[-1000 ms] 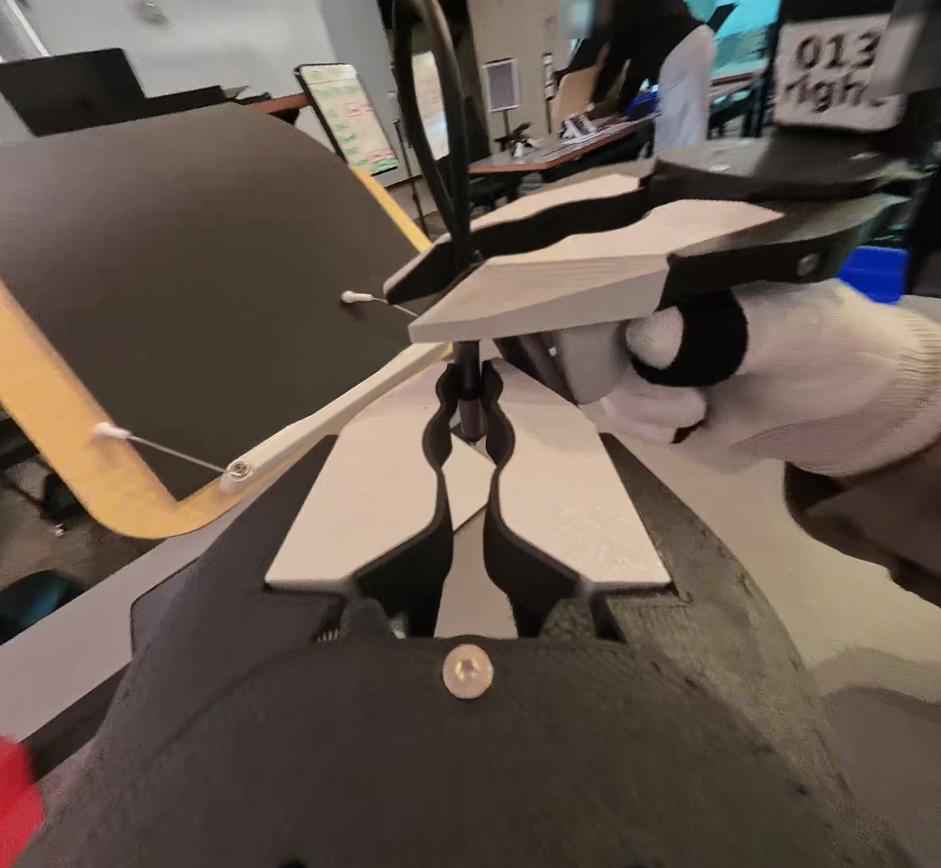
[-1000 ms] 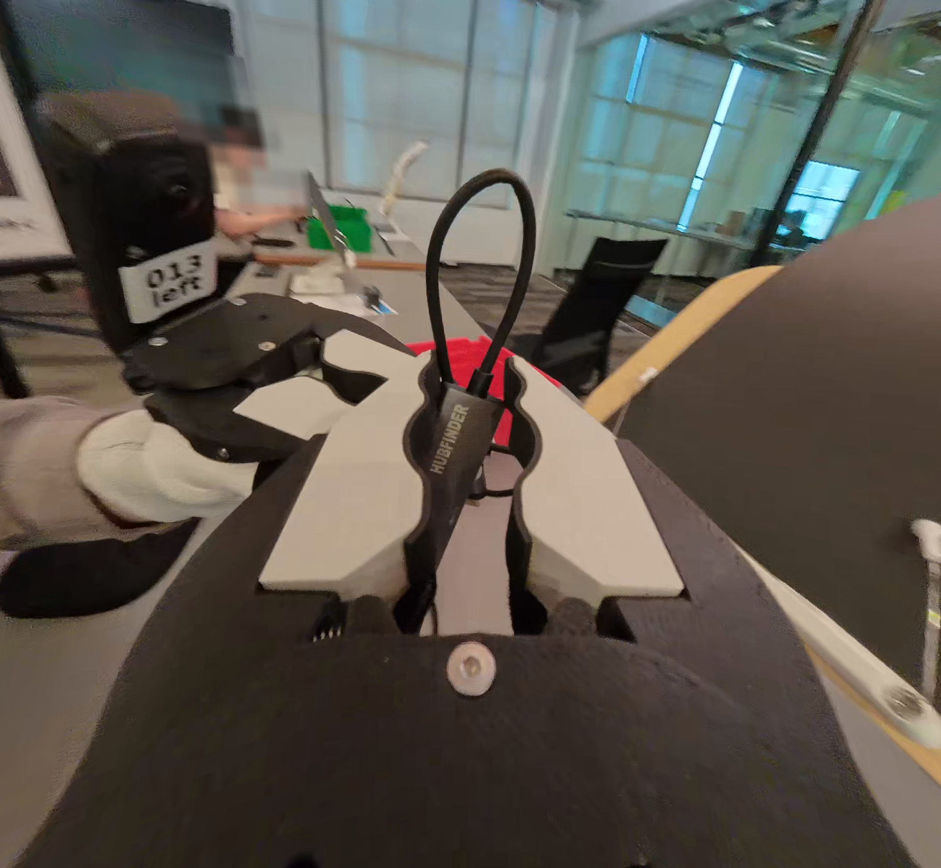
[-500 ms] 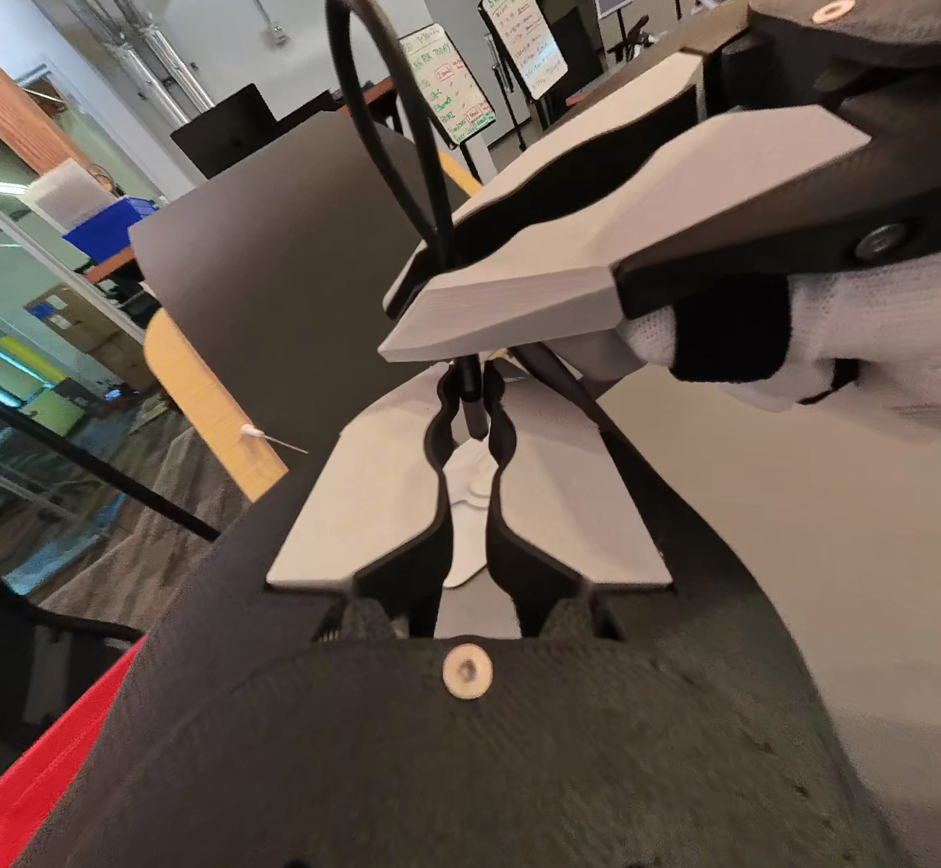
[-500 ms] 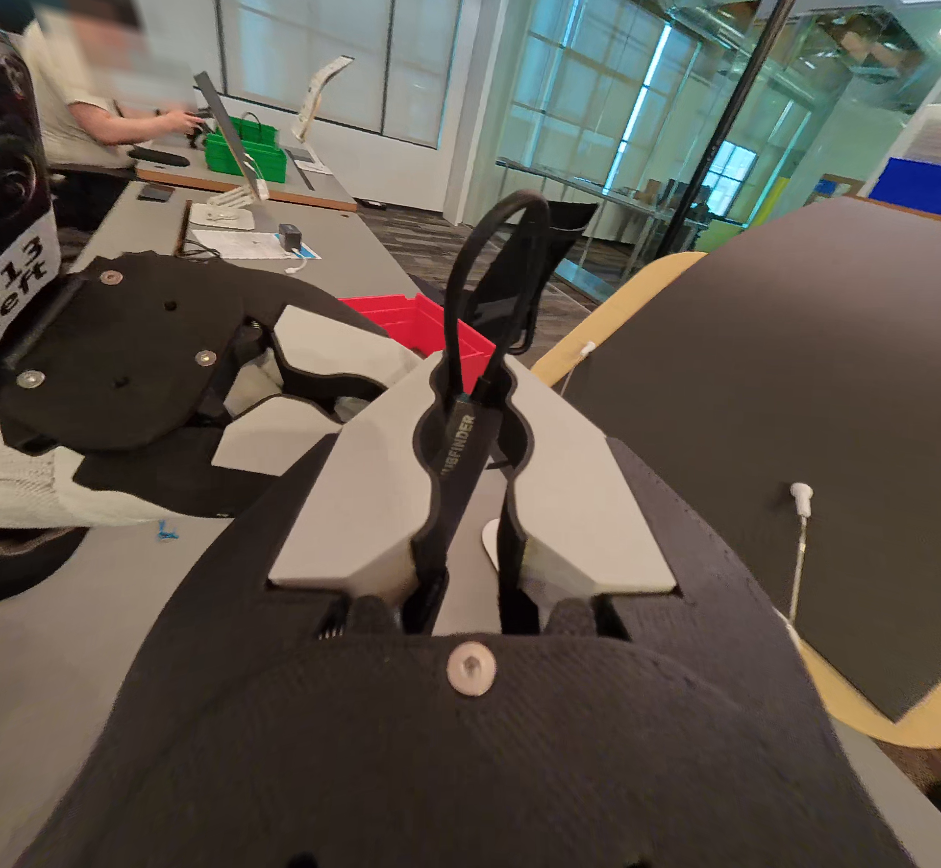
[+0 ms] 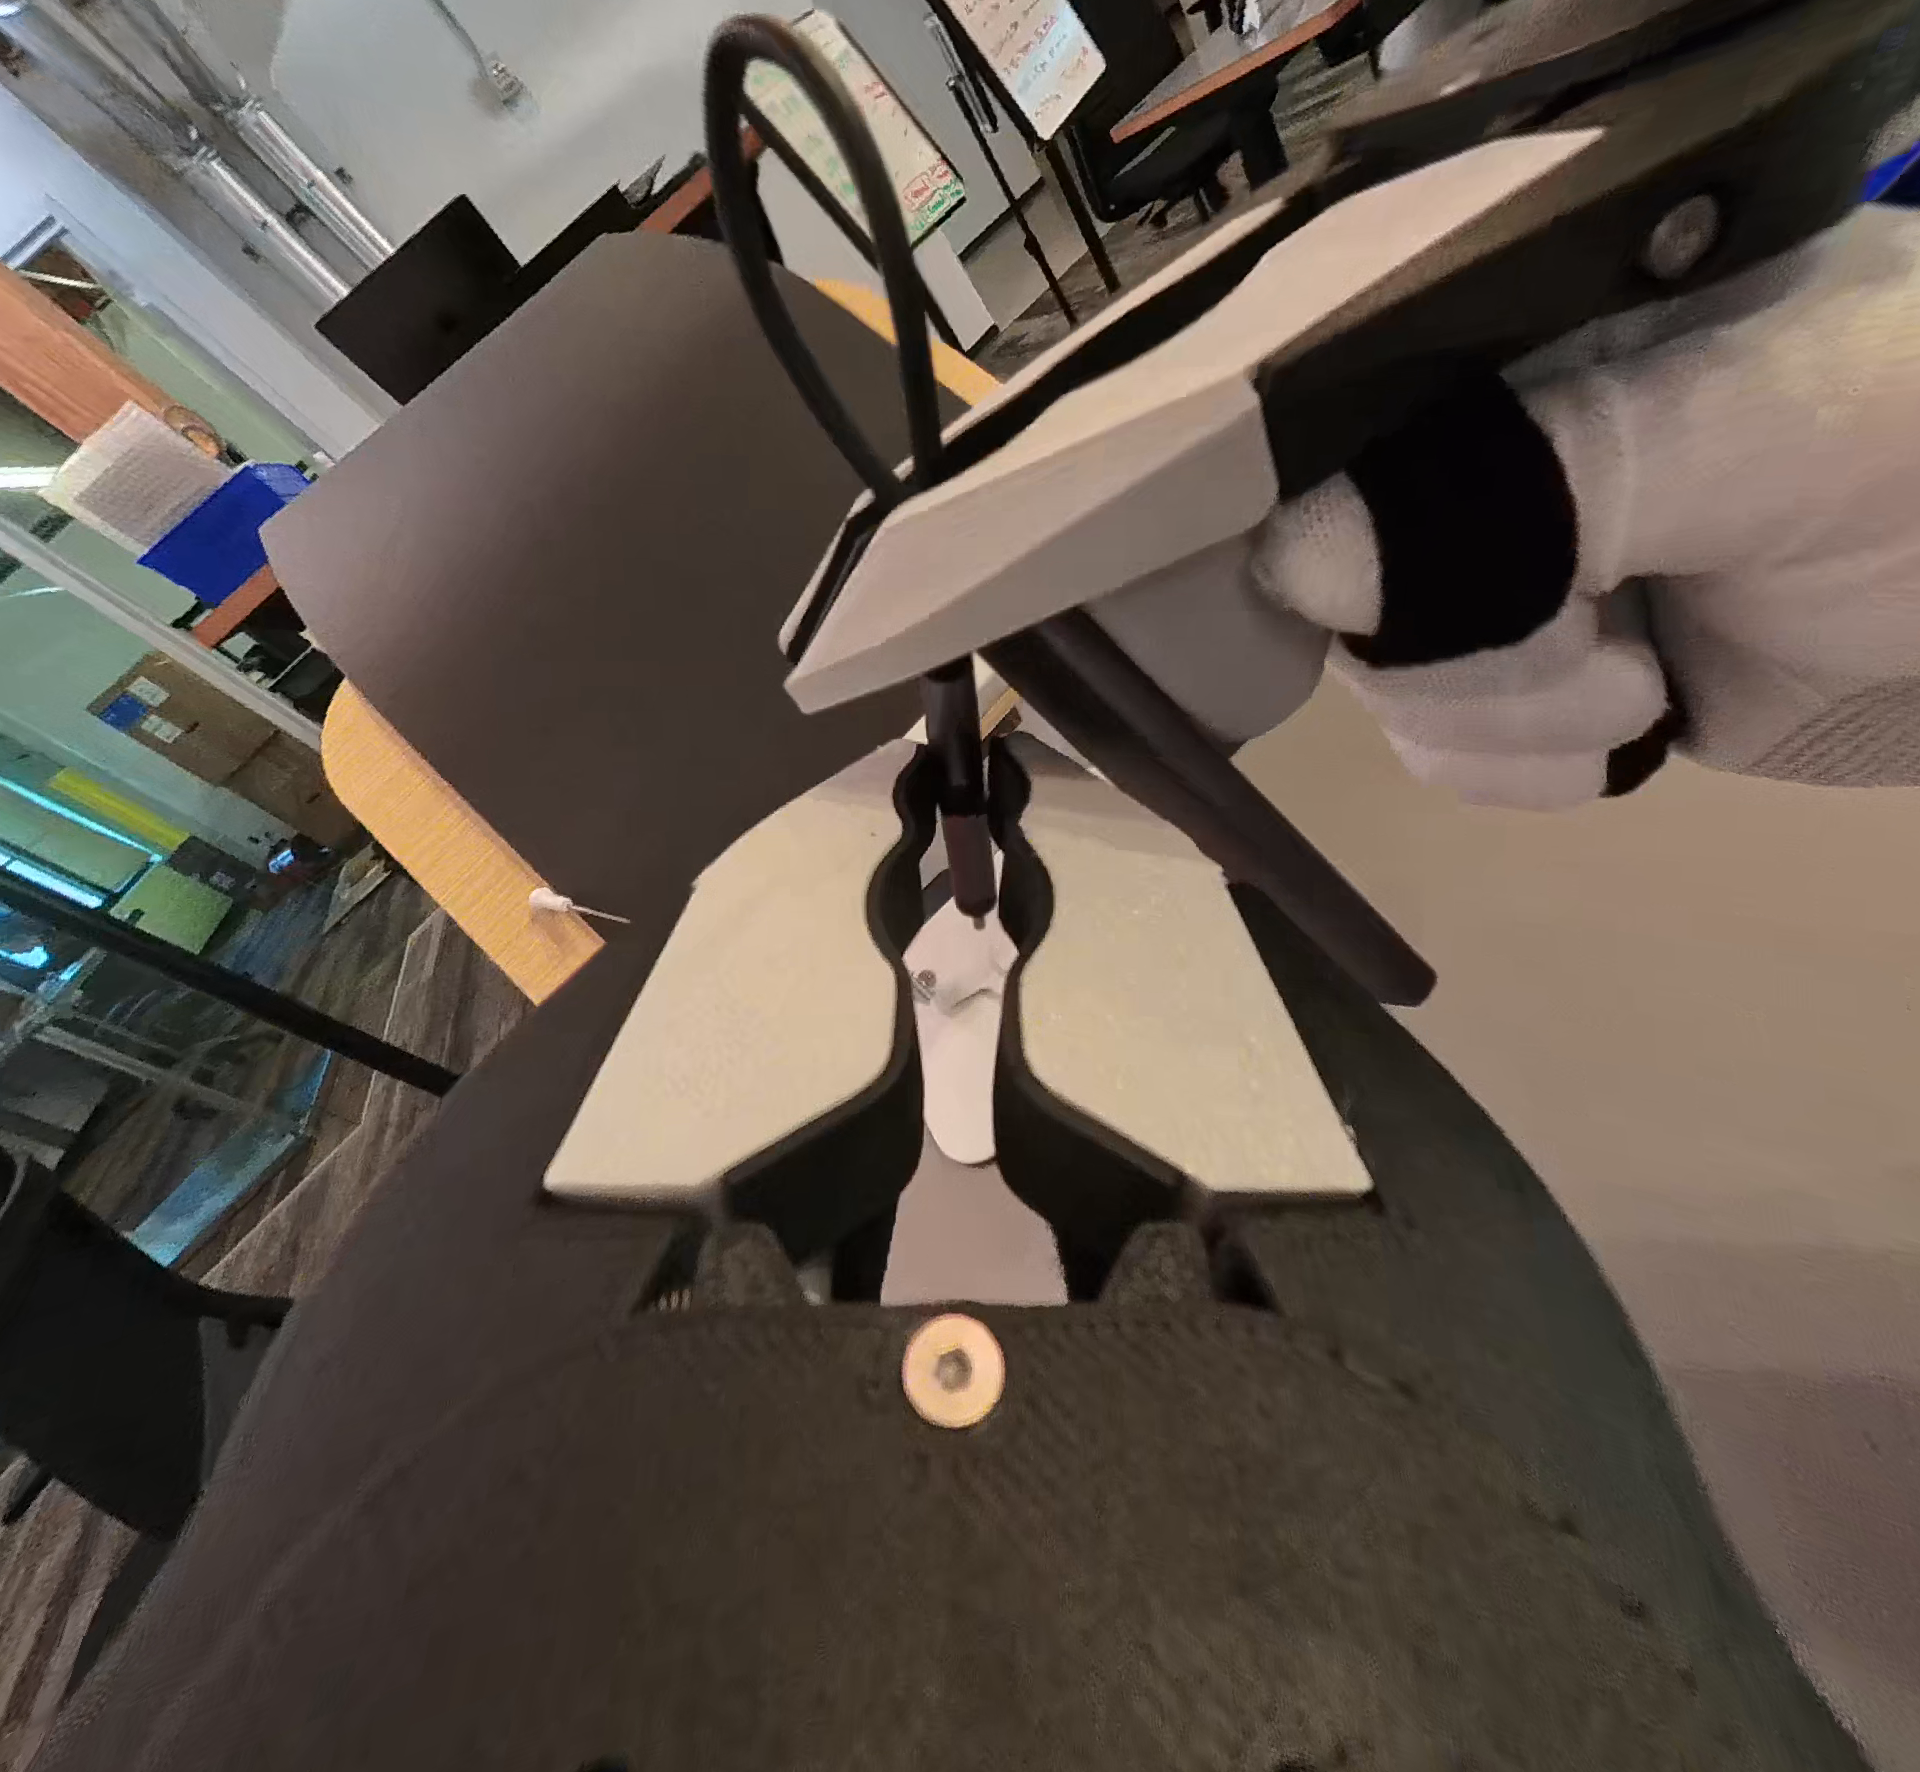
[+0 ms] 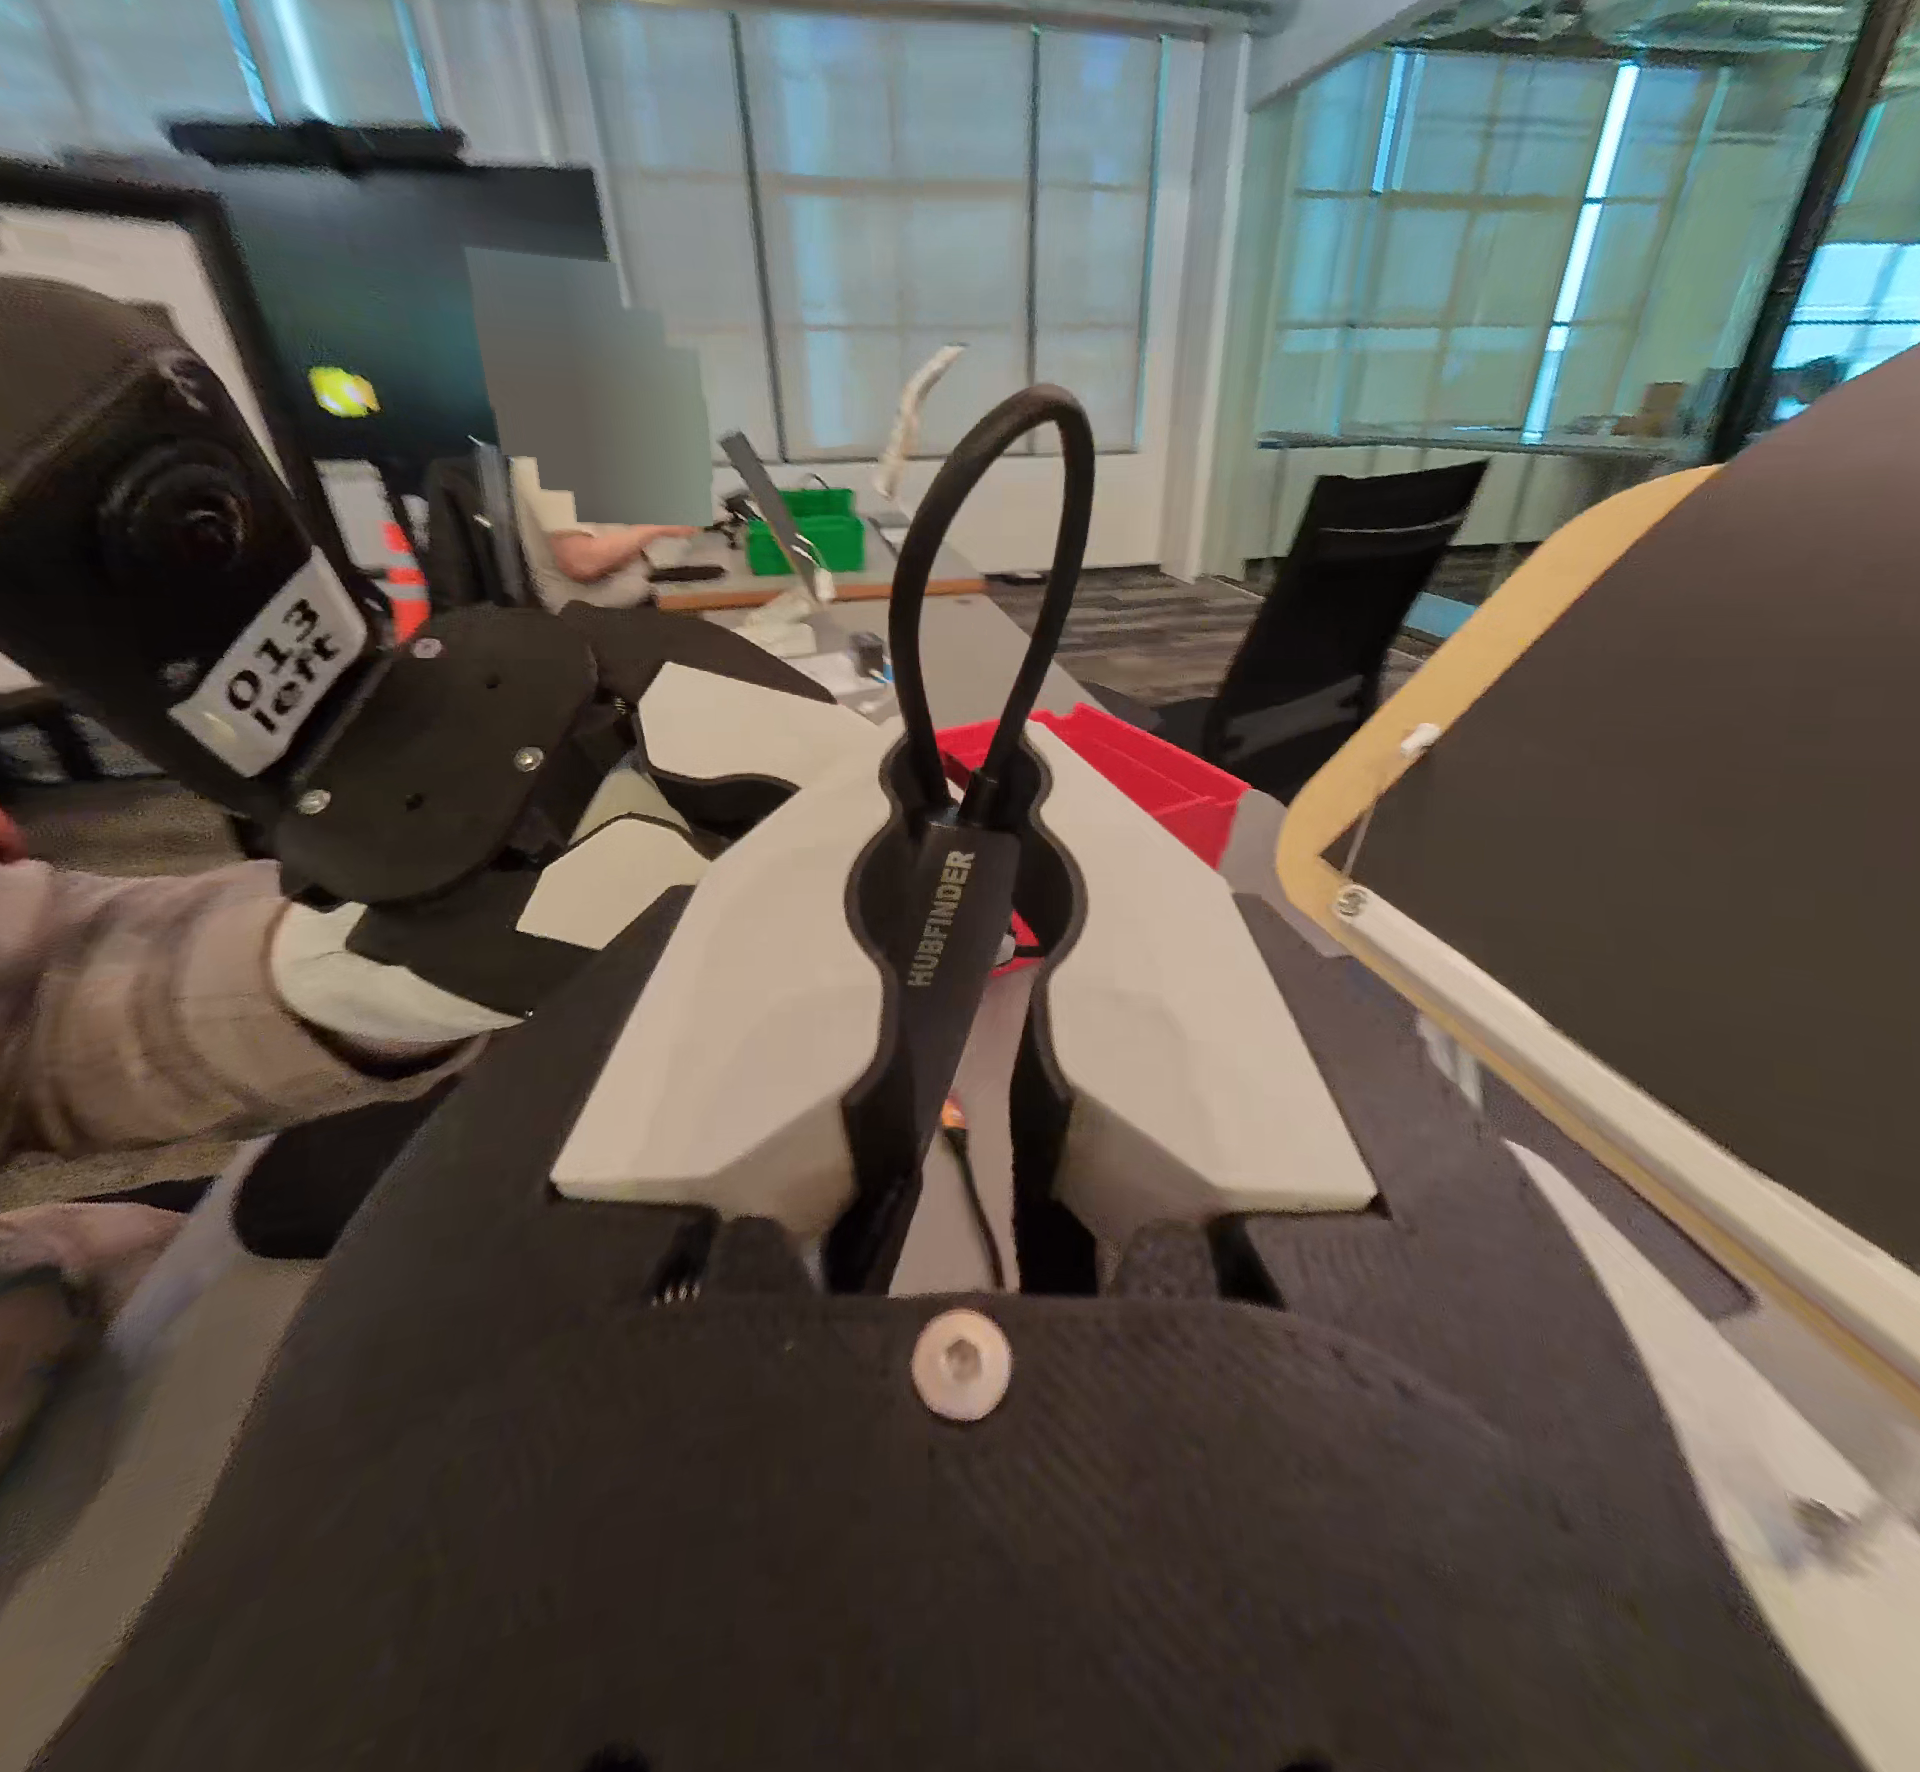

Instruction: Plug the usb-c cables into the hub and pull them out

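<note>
In the left wrist view, the slim black usb-c plug is clamped between the left gripper jaws. In the right wrist view, the flat black hub is gripped between the right gripper jaws, its black looped cable arching beyond them.

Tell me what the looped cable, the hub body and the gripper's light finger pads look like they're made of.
Cable: likely rubber or soft plastic jacket, matte black; it bends in a smooth loop.
Hub: rigid, dark satin, slim flat bar; anodised metal or hard plastic, cannot tell.
Finger pads of the right gripper: pale grey, matte hard plastic with a faint grain, possibly printed.
</note>
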